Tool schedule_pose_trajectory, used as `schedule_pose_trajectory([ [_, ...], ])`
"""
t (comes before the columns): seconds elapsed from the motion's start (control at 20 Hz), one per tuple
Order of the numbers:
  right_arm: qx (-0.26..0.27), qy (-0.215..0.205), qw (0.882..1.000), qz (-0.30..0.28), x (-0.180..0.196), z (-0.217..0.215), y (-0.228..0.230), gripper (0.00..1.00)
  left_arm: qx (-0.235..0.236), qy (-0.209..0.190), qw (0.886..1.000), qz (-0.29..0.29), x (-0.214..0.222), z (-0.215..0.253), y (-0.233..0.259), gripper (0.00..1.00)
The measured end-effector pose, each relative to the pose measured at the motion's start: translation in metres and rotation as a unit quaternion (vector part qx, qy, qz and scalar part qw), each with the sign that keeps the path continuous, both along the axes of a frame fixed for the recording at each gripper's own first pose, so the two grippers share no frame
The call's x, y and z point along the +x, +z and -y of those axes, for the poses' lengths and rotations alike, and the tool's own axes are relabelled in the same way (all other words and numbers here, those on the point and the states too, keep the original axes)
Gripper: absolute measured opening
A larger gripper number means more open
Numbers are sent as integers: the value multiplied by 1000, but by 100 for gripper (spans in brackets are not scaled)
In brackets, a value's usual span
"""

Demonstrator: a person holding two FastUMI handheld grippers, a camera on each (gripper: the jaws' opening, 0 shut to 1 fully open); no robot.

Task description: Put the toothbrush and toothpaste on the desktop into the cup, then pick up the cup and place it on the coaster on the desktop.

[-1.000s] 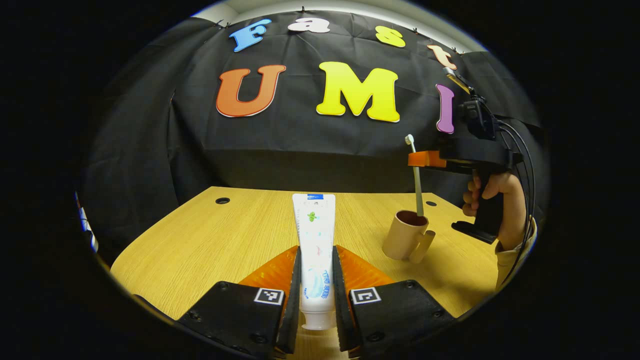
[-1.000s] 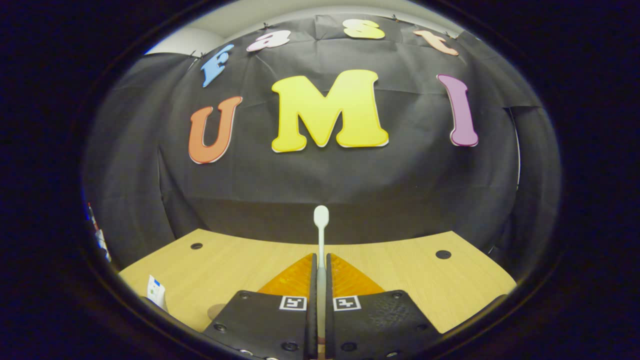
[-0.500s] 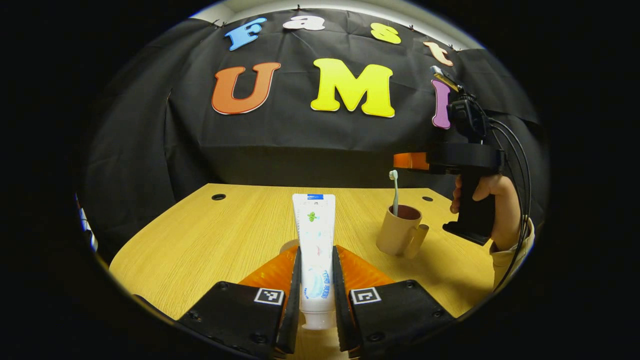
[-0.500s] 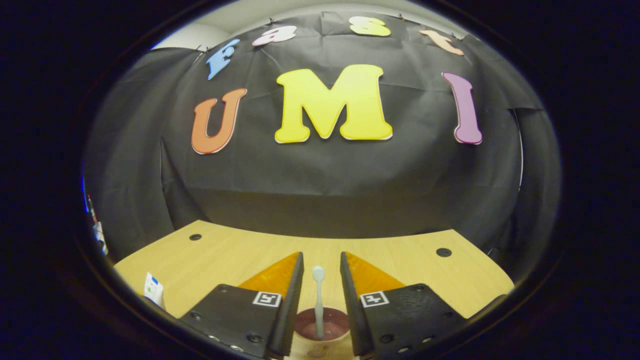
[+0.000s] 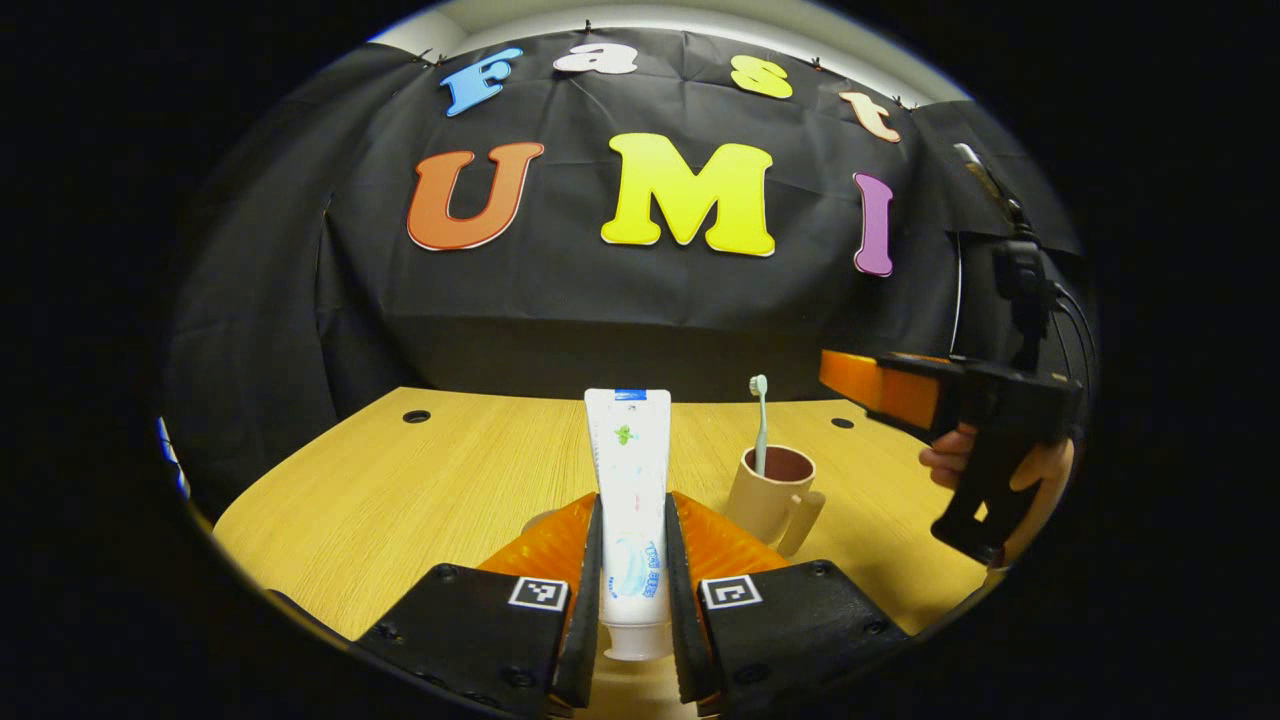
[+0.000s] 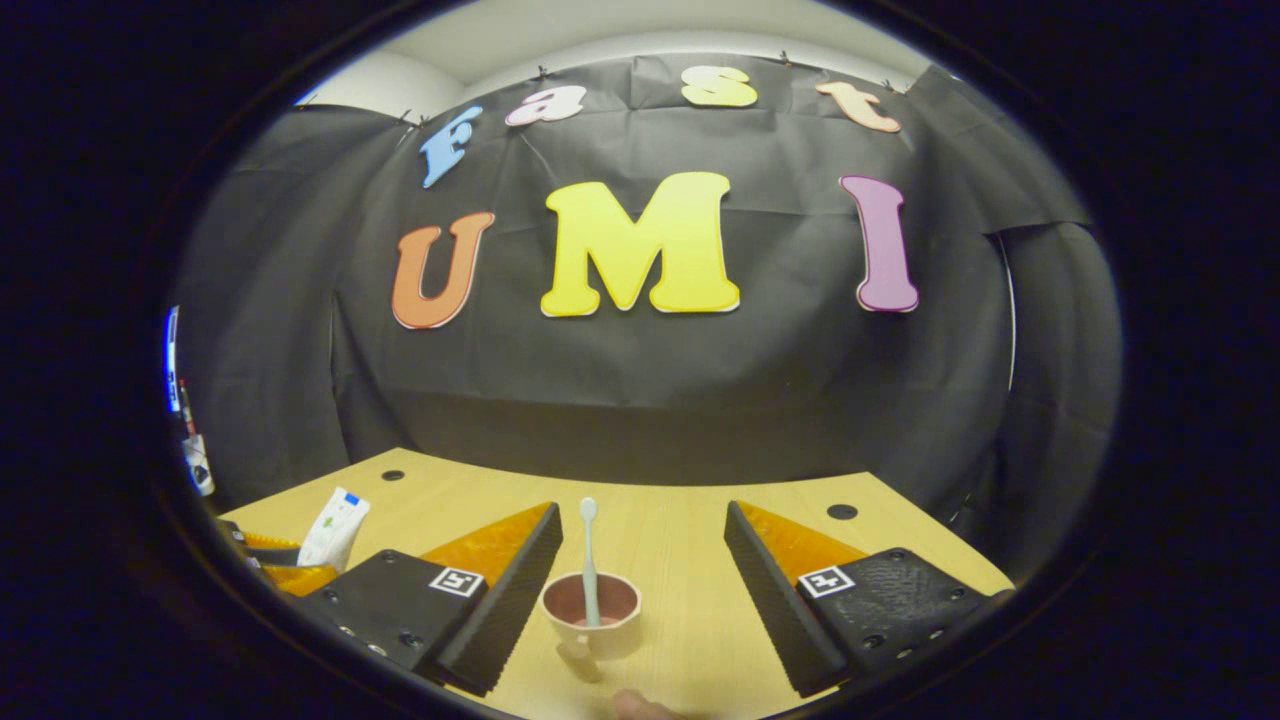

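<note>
Pale green toothbrush (image 6: 588, 560) standing in the beige handled cup (image 6: 591, 612).
Left gripper (image 5: 632, 560) is pinching the white toothpaste tube (image 5: 629, 500); right gripper (image 6: 640, 570) is hanging spread wide above the wooden desktop (image 5: 400, 500).

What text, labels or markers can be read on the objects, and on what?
Toothpaste tube: blue lettering near the bottom, a green leaf mark and a blue band at the top; too small and blurred to read.
Left claw finger blocks: square black-and-white fiducial markers, no words.
Right claw finger blocks: the same kind of markers.
Cup and toothbrush: no text seen.
</note>
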State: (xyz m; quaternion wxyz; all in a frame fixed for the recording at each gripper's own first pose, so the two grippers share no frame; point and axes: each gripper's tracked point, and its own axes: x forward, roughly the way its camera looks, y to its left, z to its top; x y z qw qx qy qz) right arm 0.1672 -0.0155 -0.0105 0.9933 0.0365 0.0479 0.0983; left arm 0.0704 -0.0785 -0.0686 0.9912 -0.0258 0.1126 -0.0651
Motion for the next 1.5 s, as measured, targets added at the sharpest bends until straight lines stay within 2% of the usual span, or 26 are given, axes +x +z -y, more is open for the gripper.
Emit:
schedule_pose_trajectory([
  [0.1,9,4,1000,-12,-11,17,-11,97,-2,-2,1000,5,13,13,8,34],
  [0.25,9,-17,1000,-11,-19,47,-22,96,11,-11,999,29,37,39,29,34],
  [0.3,8,-20,1000,-14,-23,55,-28,98,14,-15,999,41,48,51,37,34],
  [0.45,5,-29,999,-23,-28,75,-40,98,7,-24,998,51,75,78,50,34],
  [0.8,13,-58,998,-35,-34,111,-51,98,-11,-46,998,51,108,124,40,34],
  [0.95,21,-63,997,-46,-36,117,-59,98,-3,-47,998,42,114,130,32,34],
  [1.3,21,-64,996,-55,-38,113,-66,98,2,-55,998,31,118,132,23,40],
  [1.5,19,-65,996,-61,-40,108,-70,98,18,-48,997,53,116,125,34,42],
])
